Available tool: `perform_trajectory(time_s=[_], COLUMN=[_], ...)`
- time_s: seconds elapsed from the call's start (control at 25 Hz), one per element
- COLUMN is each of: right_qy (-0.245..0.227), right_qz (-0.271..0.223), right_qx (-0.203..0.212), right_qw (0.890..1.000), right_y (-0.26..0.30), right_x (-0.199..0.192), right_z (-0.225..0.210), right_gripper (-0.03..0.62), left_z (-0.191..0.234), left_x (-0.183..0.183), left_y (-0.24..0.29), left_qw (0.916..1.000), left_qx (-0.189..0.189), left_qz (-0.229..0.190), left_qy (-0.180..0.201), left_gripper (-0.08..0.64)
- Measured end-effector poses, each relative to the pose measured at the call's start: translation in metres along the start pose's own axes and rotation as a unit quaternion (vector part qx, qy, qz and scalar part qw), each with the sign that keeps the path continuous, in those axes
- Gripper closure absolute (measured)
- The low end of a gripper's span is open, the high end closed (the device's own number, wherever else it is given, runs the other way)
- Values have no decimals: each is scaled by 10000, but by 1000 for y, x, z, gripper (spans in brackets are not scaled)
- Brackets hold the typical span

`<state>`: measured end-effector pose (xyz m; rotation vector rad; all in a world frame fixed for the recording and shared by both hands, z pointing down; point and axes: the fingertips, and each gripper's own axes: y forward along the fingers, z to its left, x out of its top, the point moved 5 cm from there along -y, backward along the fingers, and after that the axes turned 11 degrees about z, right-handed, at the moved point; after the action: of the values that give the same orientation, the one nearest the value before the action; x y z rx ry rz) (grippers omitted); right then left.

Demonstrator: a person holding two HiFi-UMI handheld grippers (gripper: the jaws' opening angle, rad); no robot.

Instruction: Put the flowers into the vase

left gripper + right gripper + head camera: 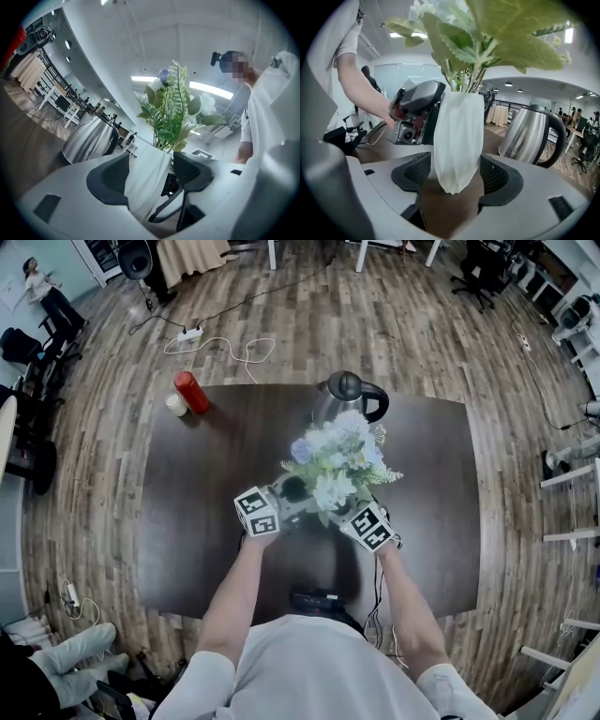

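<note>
We count one vase point(457, 140), one bunch of flowers point(339, 460), one kettle point(342, 395), one red bottle point(191, 392), one small cream jar point(175, 404), and two grippers: left gripper point(149, 174), right gripper point(457, 174).

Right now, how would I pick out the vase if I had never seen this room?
Start at the dark table, then look beside the steel kettle, where the left claw and right claw meet. The vase between them is white, tapered, and alone holds flowers.
</note>
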<state>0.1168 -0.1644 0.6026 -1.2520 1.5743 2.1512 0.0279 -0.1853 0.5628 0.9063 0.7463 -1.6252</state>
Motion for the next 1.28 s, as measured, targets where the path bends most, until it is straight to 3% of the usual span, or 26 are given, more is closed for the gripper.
perform_trajectory(time_s=[0.16,0.68,1.28], right_qy=[21,243,1412], right_qz=[17,-59,-432], right_qx=[-31,-131,-239], right_qw=[10000,9996,9887], right_y=[1,-10,-46], right_x=[0,-6,-43], right_z=[-1,-4,-12], right_gripper=[284,284,284], left_z=[0,-3,-37], left_x=[1,1,-15], left_y=[-1,-14,-45], left_qw=[9999,9997,9962], left_qx=[10,211,807], left_qz=[32,-82,-232], left_qy=[125,24,-227], left_gripper=[281,281,282])
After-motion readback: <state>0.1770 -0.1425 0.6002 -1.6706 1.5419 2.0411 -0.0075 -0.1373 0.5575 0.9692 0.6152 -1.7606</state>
